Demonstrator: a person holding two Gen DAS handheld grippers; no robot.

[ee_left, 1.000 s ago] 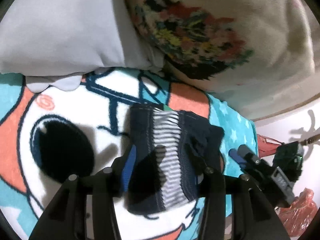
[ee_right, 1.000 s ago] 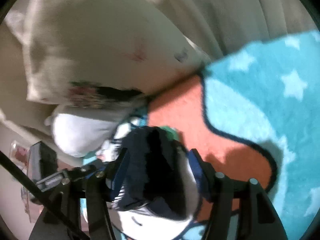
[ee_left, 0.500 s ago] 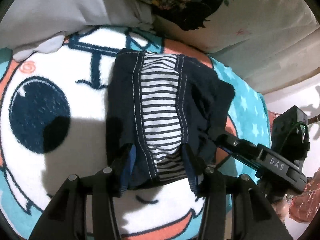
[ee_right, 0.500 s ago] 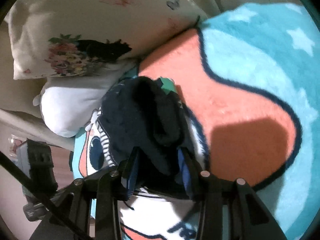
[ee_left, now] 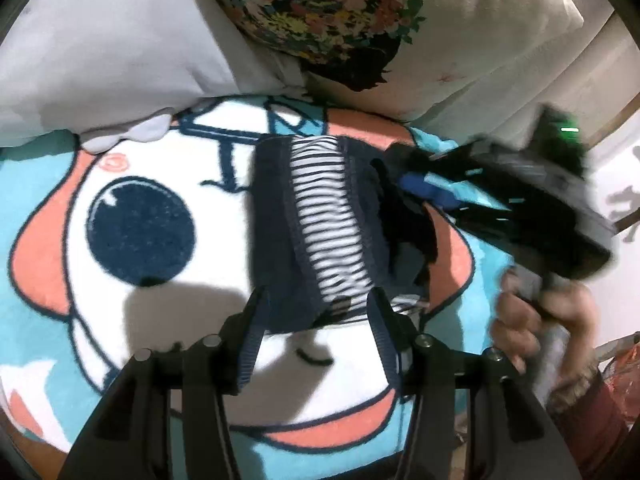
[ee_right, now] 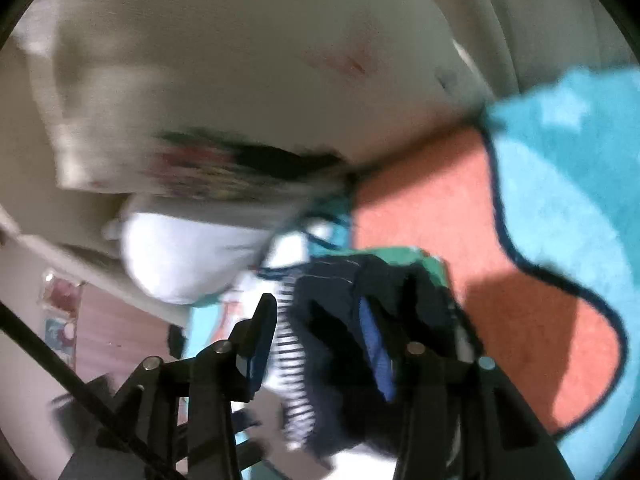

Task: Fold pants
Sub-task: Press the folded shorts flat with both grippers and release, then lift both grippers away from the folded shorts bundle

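Observation:
The folded navy pants (ee_left: 320, 224) with a white striped panel lie on a cartoon blanket (ee_left: 132, 184). My left gripper (ee_left: 318, 312) is open, its fingers straddling the near edge of the pants. My right gripper (ee_left: 448, 196) shows blurred at the right in the left wrist view, over the pants' right side. In the right wrist view the right gripper (ee_right: 320, 332) is open with the pants (ee_right: 332, 312) between its fingers. The view is blurred.
A white pillow (ee_left: 108, 52) and a floral cushion (ee_left: 360, 20) lie behind the pants. The teal and orange blanket (ee_right: 560, 184) spreads to the right. A hand (ee_left: 532, 312) holds the right gripper.
The left gripper has pulled back slightly from the pants. The right gripper has opened wider and swung quickly over the pants' right side.

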